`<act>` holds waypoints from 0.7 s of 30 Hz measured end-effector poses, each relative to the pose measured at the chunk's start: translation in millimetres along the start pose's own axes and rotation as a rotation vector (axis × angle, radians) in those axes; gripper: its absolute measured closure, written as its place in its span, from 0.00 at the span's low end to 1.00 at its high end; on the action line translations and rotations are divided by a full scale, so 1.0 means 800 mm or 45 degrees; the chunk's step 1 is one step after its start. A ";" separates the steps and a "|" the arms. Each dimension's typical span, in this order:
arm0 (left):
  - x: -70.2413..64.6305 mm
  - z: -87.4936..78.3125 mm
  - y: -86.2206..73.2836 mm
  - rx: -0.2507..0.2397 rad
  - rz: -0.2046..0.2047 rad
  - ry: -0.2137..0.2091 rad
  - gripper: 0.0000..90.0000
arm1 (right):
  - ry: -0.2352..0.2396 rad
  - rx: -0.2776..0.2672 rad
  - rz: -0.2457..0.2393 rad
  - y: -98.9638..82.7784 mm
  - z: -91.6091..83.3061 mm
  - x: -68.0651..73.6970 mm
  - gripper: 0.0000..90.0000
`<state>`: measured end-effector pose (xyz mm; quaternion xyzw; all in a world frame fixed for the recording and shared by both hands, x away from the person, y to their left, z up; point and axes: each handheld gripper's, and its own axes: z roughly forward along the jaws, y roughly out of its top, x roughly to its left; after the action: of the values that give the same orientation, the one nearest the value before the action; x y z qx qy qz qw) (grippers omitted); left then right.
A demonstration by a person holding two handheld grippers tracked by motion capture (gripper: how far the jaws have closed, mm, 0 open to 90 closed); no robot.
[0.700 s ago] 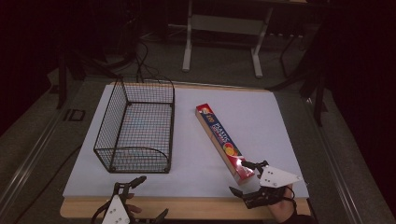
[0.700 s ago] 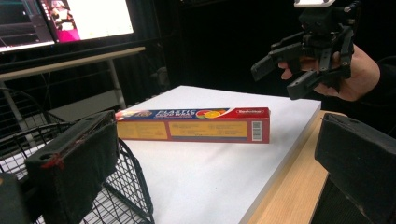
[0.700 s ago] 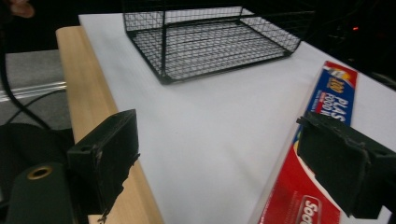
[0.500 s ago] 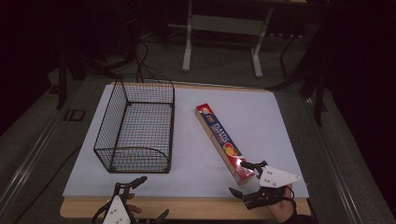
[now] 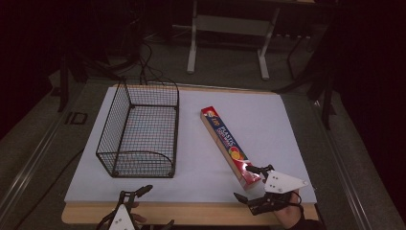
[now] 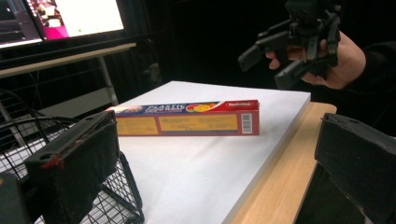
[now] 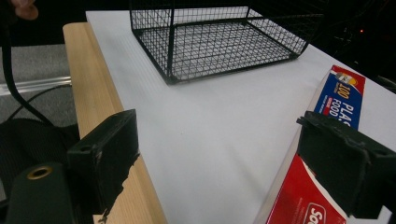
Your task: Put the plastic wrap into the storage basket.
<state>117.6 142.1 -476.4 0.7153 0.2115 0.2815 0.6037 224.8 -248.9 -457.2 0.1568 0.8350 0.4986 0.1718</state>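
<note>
Box: long red-and-blue food-wrap carton (image 5: 229, 145) lies flat on the white mat (image 5: 287, 124), set diagonally, far end twd desk centre, near end at the front-right corner.
Box, side-on: left gripper view shows its long yellow label face (image 6: 187, 122), upright on a narrow side, nothing on top of it.
R gripper: right gripper (image 5: 253, 184) sits at the desk's front-right corner, jaws spread wide, nothing pinched. One jaw is just beside the box's near end; right gripper view puts that red end (image 7: 303, 200) close under the far jaw, touching or not, can't tell.
L gripper: left gripper (image 5: 138, 191) at the front edge, left of centre, jaws spread, empty, well apart from the box.
Basket: black wire basket (image 5: 139, 128) on the left half of the mat, open top, looks empty.
Handling, my read: thin cardboard, prob light, stiff along its length but walls would dent under a hard squeeze. Printed skin looks smooth, so could slip.
Where to grab: across the narrow width, not the length; jaws look wide enough for that. Near end is closest, but an end grip lets the long box droop and swing. Nearer mid-length looks steadier.
Step, my read: R side lining up on the box's end, grip not yet made.
Risk: a nudge from one jaw could spin the box on the mat.
</note>
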 end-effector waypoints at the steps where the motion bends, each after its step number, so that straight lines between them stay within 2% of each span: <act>1: 0.000 0.000 0.000 0.000 0.000 0.000 0.00 | 0.000 0.000 0.000 0.000 0.000 0.000 0.14; 4: -0.001 0.001 0.001 -0.011 -0.004 -0.004 0.01 | -0.002 -0.020 0.018 0.006 0.000 -0.001 0.14; 5: -0.001 0.002 0.001 -0.014 -0.006 -0.005 0.00 | -0.019 -0.025 0.021 0.008 0.000 -0.002 0.14; 9: -0.001 0.002 0.002 -0.017 -0.006 -0.005 0.01 | -0.044 -0.032 -0.002 0.019 0.002 -0.004 0.14; 13: -0.001 0.004 0.003 -0.025 -0.008 -0.005 0.00 | -0.042 -0.026 -0.004 0.024 0.007 -0.006 0.14; 21: 0.000 0.007 0.003 -0.019 -0.003 -0.027 0.01 | -0.025 -0.012 -0.012 0.036 0.034 -0.020 0.13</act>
<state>121.4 137.5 -474.3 0.7134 0.2040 0.2747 0.6115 253.6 -221.6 -441.3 0.1569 0.8317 0.5002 0.1832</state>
